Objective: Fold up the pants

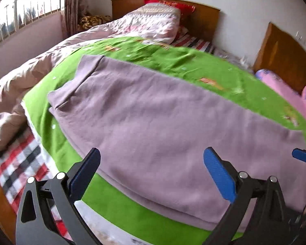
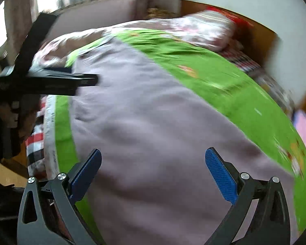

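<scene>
left wrist view: mauve pants [image 1: 153, 110] flat, lightly creased

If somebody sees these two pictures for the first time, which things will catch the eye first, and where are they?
First the mauve pants, laid flat across the middle of a bright green blanket on the bed. Next the blue finger pads of the left gripper and the right gripper, both wide open and empty above the near edge of the pants. Behind, a crumpled floral quilt lies by the wooden headboard.
</scene>
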Action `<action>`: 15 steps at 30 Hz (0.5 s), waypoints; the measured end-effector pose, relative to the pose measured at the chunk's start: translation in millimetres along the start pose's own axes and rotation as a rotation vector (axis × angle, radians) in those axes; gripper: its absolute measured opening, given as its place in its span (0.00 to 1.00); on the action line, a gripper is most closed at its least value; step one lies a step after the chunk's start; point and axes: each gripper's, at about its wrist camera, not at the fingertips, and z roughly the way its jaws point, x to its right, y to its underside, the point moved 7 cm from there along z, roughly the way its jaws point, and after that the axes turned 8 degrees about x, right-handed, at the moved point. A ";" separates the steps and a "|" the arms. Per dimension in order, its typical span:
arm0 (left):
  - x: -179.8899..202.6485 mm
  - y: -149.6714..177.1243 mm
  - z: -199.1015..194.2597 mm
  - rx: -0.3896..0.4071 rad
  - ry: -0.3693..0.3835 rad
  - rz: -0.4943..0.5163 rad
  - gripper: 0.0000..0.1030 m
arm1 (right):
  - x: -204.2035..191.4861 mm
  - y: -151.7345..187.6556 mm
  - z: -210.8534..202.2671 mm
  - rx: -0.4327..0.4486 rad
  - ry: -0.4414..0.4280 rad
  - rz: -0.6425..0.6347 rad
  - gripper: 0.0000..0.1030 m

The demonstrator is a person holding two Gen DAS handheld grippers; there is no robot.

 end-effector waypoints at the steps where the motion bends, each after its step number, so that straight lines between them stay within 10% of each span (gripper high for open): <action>1: -3.2 3.8 2.6 -0.015 -0.001 0.003 0.98 | -10.3 2.2 11.6 -0.030 -0.001 -0.033 0.96; 9: -22.2 27.1 9.1 -0.045 0.045 -0.013 0.99 | -28.1 18.8 11.1 -0.104 -0.122 -0.072 0.96; 15: -34.0 14.9 9.6 -0.004 0.018 -0.075 0.98 | -35.1 -30.1 22.9 -0.022 -0.157 -0.057 0.96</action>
